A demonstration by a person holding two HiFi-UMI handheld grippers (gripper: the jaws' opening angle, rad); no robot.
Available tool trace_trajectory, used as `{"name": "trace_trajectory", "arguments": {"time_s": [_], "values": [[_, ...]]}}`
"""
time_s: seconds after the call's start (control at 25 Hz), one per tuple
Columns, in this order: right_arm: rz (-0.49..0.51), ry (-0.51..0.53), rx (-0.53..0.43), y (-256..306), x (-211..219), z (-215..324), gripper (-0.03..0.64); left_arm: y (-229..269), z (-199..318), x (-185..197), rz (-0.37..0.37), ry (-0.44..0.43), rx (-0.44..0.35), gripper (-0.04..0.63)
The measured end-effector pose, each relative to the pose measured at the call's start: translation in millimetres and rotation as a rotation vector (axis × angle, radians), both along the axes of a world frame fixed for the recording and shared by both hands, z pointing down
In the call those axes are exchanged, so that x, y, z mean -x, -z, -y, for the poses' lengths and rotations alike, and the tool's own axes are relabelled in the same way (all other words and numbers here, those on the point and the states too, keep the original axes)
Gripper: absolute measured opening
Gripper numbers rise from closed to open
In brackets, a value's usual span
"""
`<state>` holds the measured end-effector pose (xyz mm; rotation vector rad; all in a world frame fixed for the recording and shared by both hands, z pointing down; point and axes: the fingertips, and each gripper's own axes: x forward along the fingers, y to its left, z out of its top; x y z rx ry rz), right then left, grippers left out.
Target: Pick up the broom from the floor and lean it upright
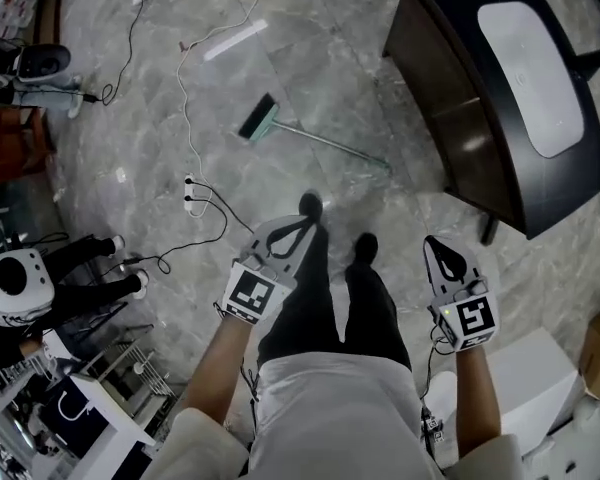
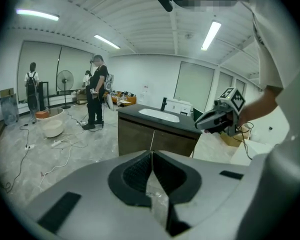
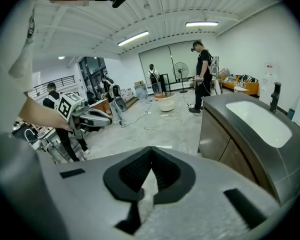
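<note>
With the green-headed, metal-handled broom point(image 1: 320, 139) lying flat on the grey marble floor point(image 1: 160, 118), well apart from both, I'd open the closed, empty left gripper point(image 1: 302, 226) and right gripper point(image 1: 436, 244) before stooping to its handle.

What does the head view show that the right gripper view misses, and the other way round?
Only the head view: the broom lying flat on the floor, and the person's legs. Only the right gripper view: ceiling lights, a standing fan, and people standing far off. Both: the dark counter with its white sink, and the left gripper, shut and empty.
</note>
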<state>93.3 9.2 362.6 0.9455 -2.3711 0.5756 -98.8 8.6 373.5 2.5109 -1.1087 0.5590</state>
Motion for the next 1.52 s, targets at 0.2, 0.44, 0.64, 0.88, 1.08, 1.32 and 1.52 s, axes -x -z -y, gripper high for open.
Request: {"name": "trace_trajectory", "arguments": {"time_s": [0.2,0.44,0.64,0.88,1.08,1.32,1.52], "values": [[0.009,-0.015,0.040,-60.0,37.0,25.9,0.000,-65.3,34.6,23.9,-0.004,-0.059,0.029,0.012],[-0.008,0.001,0.047,-150.0,70.9,52.7,0.000,-165.7,63.9,39.6,0.021,-0.118,0.074,0.012],[-0.007,0.023,0.067,-229.7,84.3,61.0,0.000,-254.5,70.6,45.0,0.039,-0.165,0.098,0.012],[0.005,0.029,0.081,-328.1,80.2,66.4,0.000,-360.7,69.6,34.5,0.062,-0.223,0.129,0.013],[-0.012,0.051,0.084,-409.3,68.1,76.8,0.000,-447.6,71.1,22.8,0.064,-0.256,0.164,0.014],[0.012,0.097,0.124,-488.2,57.6,101.1,0.000,-541.4,83.5,11.9,0.084,-0.311,0.224,0.013],[-0.003,0.206,0.142,-547.9,65.2,114.2,0.000,-596.4,102.4,14.6,0.100,-0.341,0.191,0.014]]}}
